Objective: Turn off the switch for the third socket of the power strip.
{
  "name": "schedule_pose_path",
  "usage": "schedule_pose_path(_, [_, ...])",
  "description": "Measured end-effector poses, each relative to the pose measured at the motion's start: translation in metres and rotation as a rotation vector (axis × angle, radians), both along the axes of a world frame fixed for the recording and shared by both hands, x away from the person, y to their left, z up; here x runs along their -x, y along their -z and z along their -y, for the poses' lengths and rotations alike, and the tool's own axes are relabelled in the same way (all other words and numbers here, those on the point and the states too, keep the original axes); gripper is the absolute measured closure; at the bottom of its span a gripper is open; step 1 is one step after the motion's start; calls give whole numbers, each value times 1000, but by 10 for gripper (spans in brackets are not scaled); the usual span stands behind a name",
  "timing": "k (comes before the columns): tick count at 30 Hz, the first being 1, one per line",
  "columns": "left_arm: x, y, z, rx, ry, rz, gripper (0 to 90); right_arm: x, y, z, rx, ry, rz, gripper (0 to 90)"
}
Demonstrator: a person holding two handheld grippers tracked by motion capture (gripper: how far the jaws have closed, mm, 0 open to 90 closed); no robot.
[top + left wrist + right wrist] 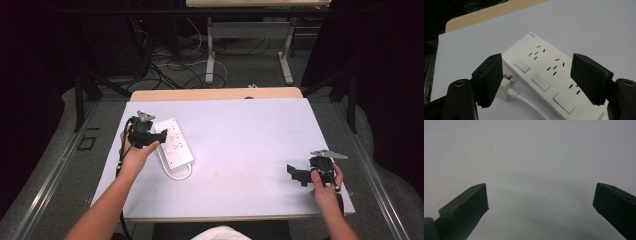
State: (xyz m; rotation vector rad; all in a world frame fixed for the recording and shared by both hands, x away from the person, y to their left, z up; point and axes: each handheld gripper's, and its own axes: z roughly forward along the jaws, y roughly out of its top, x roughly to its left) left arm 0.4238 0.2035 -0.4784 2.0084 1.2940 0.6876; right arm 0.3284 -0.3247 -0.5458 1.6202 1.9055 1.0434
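the left claw (pixel 150 135) is hovering with its jaws spread apart over the white power strip (pixel 174 142) lying on the desk (pixel 240 150), its plug (pixel 505 86) and cord (pixel 529 105) sitting beside the strip, while the right claw (pixel 296 173), jaws also apart, is hanging well away over bare desk.

Power strip (pixel 175 145): white, long and rectangular, lying flat, face up, on the white sheet covering the bench (pixel 240 145). Placed in the left half, nearer the left edge than the centre, set at a slant to the bench edges. Face carries a row of socket groups along one side and a row of flat rectangular switches along the other. White cord (pixel 529 103) curves out from its near end; white plug (pixel 505 86) lies just beside its left flank, prongs visible.
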Motion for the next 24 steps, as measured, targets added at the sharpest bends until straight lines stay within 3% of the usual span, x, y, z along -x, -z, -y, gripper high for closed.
schedule_pose_path(10, [17,1,4,25,50,-14,3,1,-1,0,10,-4,11,0])
schedule_pose_path(15, [27,-1,7,37,72,8,4,3,-3,0,7,6,14,0])
schedule_pose_path(24, [42,-5,8,73,117,14,3,3,-4,-1,13,-8,19,0])
